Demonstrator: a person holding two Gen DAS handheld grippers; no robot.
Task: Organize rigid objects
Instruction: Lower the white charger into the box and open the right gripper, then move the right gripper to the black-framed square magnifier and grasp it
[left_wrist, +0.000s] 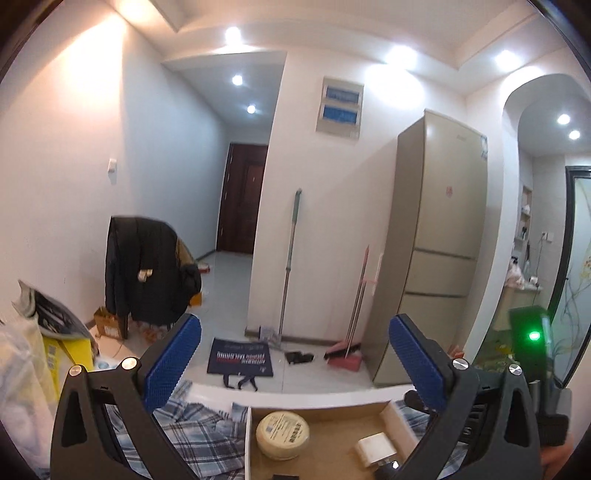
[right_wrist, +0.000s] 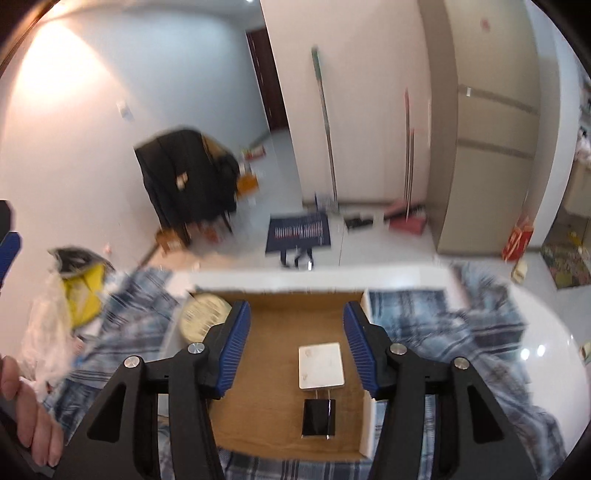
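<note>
Blue ribbed pads face each other with empty air between them on our right gripper (right_wrist: 295, 345), its jaws released and holding nothing. Directly below that gap, toward six o'clock, a small black plug adapter (right_wrist: 319, 418) lies on the cardboard floor of the open box (right_wrist: 280, 306), and just past it, touching or nearly so, sits a flat white charger block (right_wrist: 320, 365) whose long axis runs from six to twelve o'clock, in line with our fingers. At ten o'clock, in the box's far left corner, rests a round cream tin (right_wrist: 201, 320), partly hidden behind the left finger. We judge all three pieces already stowed, so the coming move depends on what remains outside; nothing rigid shows on the plaid cloth (right_wrist: 443, 325) around the box.

Our left gripper (left_wrist: 295, 362) is likewise released and empty, its pads standing wide. It looks out nearly level over the same box, with the tin at six o'clock beneath it. The right gripper is nearer the white block. Beyond the white table edge (left_wrist: 314, 393), a broom and dustpan (left_wrist: 345, 354) lean at twelve o'clock beside a tall fridge (left_wrist: 439, 236).
</note>
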